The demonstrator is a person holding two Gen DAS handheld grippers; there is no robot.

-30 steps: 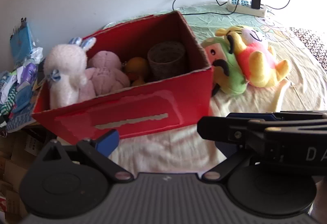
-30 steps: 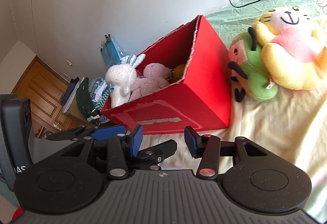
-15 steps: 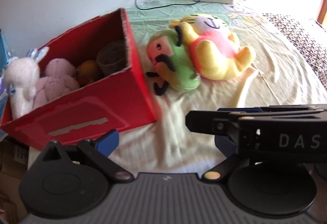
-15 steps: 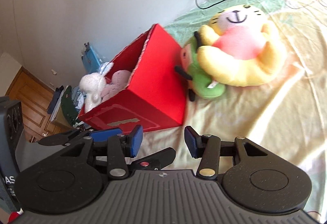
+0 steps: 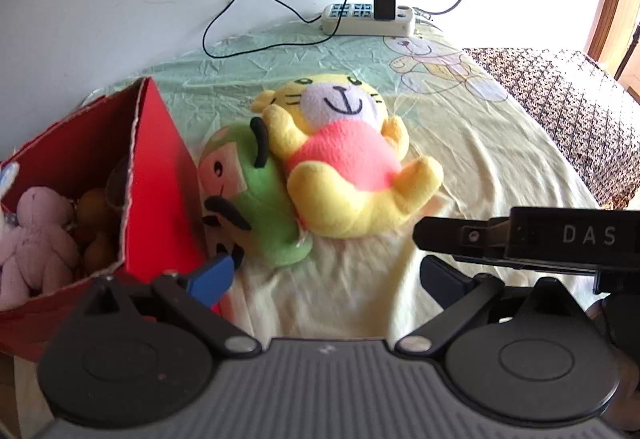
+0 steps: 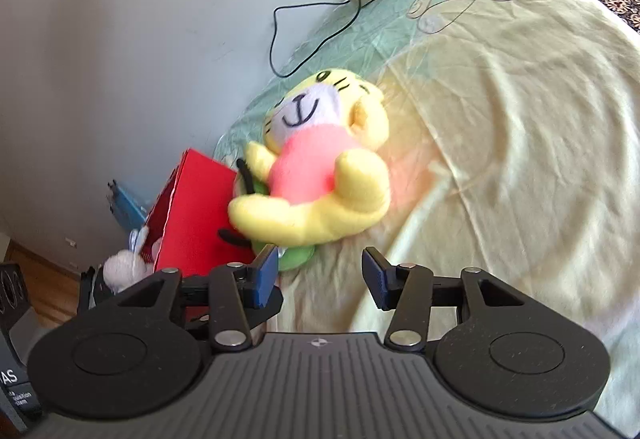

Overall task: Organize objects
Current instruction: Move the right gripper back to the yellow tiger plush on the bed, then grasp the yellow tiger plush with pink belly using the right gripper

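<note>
both grippers are over the bed (image 5: 500, 143), facing the two soft toys that lie outside the red box (image 5: 160, 175).

right gripper (image 6: 318, 277): jaws spread, nothing between the pads. the yellow plush (image 6: 316, 175) lies straight ahead of it and slightly to the left in its view, near but not touching. the plush is on its back, long axis running from the head at the far end toward the legs at the near end, so the legs point roughly at this gripper.

left gripper (image 5: 326, 273): jaws spread wide, empty. in its view the green plush (image 5: 256, 199) lies ahead and to the left, just beside the left pad, wedged between the box wall and the yellow plush (image 5: 344, 167), which overlaps it.

the box sits left of both toys, open top, already holding a pink plush (image 5: 36, 235) and other items.

judgement: the right gripper is the better aligned for the yellow plush; approach along the body axis would meet a leg first. the left gripper is nearer the green plush. a power strip (image 5: 368, 19) lies well beyond.
</note>
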